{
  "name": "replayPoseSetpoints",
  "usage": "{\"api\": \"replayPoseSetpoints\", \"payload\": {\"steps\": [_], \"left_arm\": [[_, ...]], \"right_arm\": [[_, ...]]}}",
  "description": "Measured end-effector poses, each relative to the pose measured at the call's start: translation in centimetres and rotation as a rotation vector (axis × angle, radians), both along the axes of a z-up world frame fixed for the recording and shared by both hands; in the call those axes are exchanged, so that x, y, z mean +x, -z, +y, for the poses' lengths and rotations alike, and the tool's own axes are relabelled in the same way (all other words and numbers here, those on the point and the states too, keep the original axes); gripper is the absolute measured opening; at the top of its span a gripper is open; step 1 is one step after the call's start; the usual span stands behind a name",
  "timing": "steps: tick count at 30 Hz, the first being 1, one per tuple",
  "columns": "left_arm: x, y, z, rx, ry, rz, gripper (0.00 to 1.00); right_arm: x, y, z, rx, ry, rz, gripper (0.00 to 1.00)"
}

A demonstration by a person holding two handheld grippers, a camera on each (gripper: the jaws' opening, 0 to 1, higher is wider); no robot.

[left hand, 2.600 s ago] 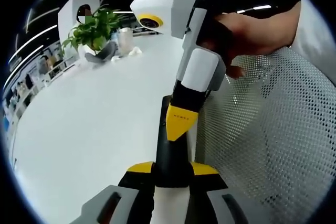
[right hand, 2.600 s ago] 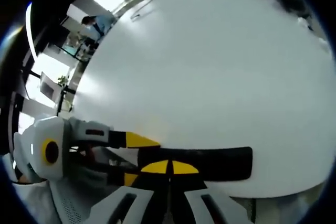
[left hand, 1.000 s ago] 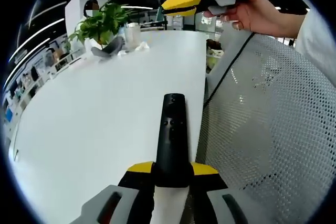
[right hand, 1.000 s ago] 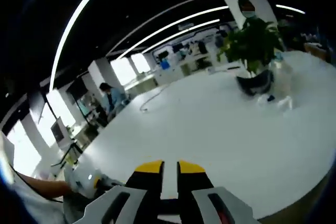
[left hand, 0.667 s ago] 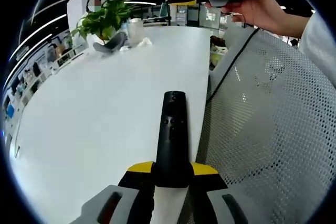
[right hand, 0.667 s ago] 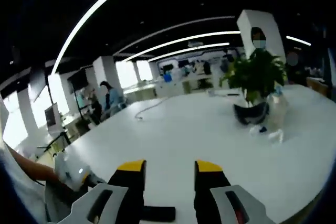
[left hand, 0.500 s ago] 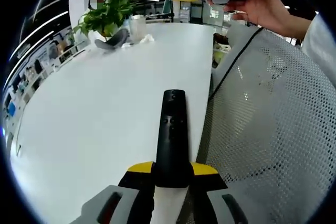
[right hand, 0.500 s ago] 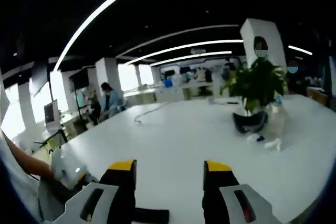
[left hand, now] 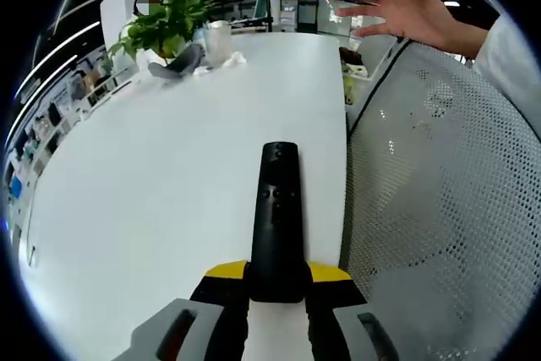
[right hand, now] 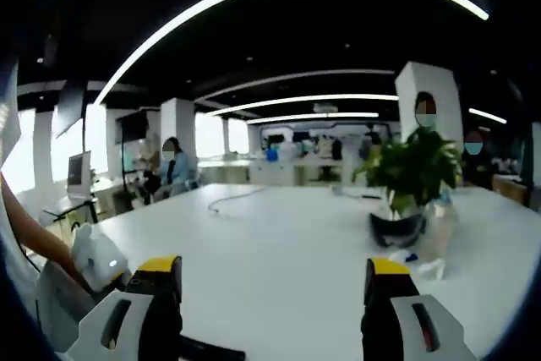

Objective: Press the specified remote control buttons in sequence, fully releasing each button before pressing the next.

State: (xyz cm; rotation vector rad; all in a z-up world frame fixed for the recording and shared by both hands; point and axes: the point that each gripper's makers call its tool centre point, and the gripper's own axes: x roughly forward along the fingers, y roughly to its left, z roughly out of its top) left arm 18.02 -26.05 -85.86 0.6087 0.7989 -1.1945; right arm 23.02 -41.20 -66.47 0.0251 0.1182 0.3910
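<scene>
the left gripper [left hand: 277, 281] pinches the near end of the black remote control [left hand: 275, 217], which points out over the white bench [left hand: 152, 175] close to its right edge, beside a white mesh chair back [left hand: 439, 209]. the right gripper [right hand: 275, 314] has its jaws spread wide, nothing between them, and is raised above the bench. a potted plant [right hand: 412, 177] stands near the bench's far edge.

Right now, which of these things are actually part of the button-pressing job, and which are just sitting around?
Part of the job:
black remote control, clamped by the left gripper
right gripper, jaws wide apart
white table

Just lying about:
potted plant
white cable
mesh chair back
</scene>
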Motion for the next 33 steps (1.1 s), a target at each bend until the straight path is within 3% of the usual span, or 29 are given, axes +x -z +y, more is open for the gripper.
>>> {"api": "replayPoseSetpoints", "payload": {"steps": [7, 10, 15, 18, 21, 24, 27, 33], "left_arm": [[0.5, 0.0, 0.1, 0.033, 0.063, 0.009, 0.24], [0.8, 0.1, 0.2, 0.054, 0.083, 0.013, 0.24], [1.3, 0.3, 0.5, 0.086, 0.121, 0.016, 0.24], [1.7, 0.3, 0.7, 0.097, 0.134, 0.021, 0.24], [2.1, 0.4, 0.8, 0.098, 0.155, 0.021, 0.24], [2.8, 0.4, 0.9, 0.114, 0.170, 0.025, 0.24], [3.3, 0.4, 1.0, 0.123, 0.175, 0.028, 0.24], [4.6, 0.5, 1.1, 0.149, 0.208, 0.035, 0.24]], "right_arm": [[-0.2, -0.4, -1.1, 0.036, 0.040, -0.009, 0.96], [0.0, -0.5, -1.5, -0.026, 0.050, -0.025, 0.96], [0.3, 1.0, -1.4, -0.015, 0.060, 0.021, 0.90], [0.1, 0.6, -1.0, -0.094, 0.063, -0.035, 0.92], [0.3, 1.3, -0.9, -0.113, 0.067, -0.001, 0.95], [0.4, 2.3, -1.8, -0.101, 0.098, 0.070, 0.91], [0.5, 2.0, -1.9, -0.075, 0.101, 0.059, 0.95], [0.5, 2.5, -1.6, -0.106, 0.099, 0.074, 0.98]]}}
